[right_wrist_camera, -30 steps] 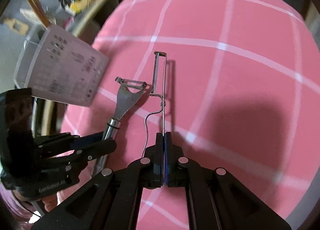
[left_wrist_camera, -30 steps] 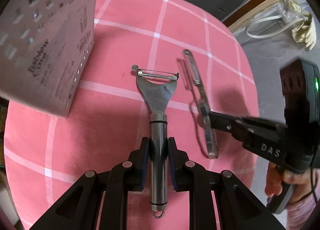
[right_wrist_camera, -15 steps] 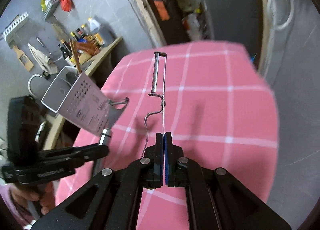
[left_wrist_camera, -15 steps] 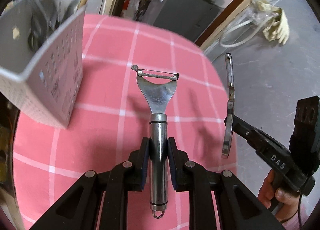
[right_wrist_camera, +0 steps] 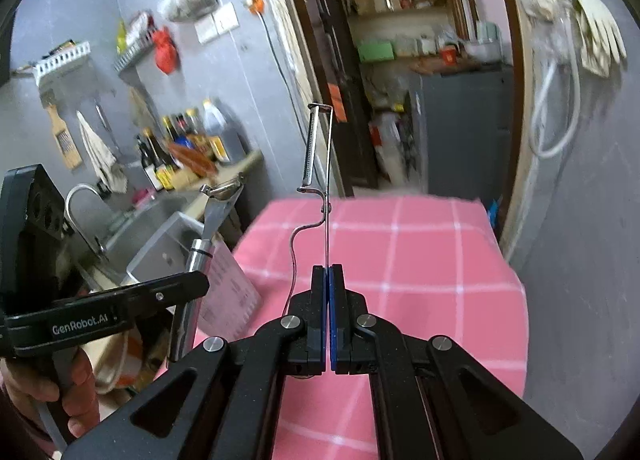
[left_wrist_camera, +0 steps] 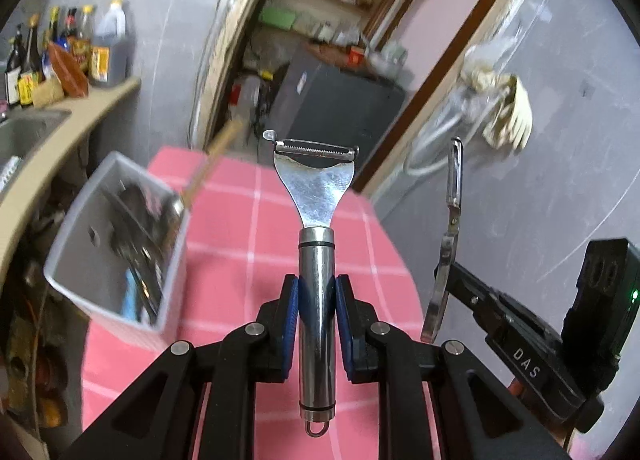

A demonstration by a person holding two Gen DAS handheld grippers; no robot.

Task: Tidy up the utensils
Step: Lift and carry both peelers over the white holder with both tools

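Observation:
My left gripper [left_wrist_camera: 317,300] is shut on the round steel handle of a Y-shaped peeler [left_wrist_camera: 316,196], held upright well above the pink checked table [left_wrist_camera: 240,228]. It also shows in the right wrist view [right_wrist_camera: 212,220]. My right gripper [right_wrist_camera: 327,280] is shut on a thin wire-frame peeler [right_wrist_camera: 318,148], blade pointing up; it also shows in the left wrist view [left_wrist_camera: 450,228]. A grey utensil holder [left_wrist_camera: 120,244] with several utensils inside stands at the table's left edge, below and left of the left gripper.
A counter with a sink [right_wrist_camera: 100,220] and several sauce bottles [left_wrist_camera: 60,56] runs along the left. A doorway with a dark cabinet [left_wrist_camera: 340,100] lies behind the table. Gloves and a hose [right_wrist_camera: 580,40] hang on the right wall.
Both grippers have lifted their peelers off the table and tilted up; the views now look across the room. The utensil holder now sits lower, with its open top in view.

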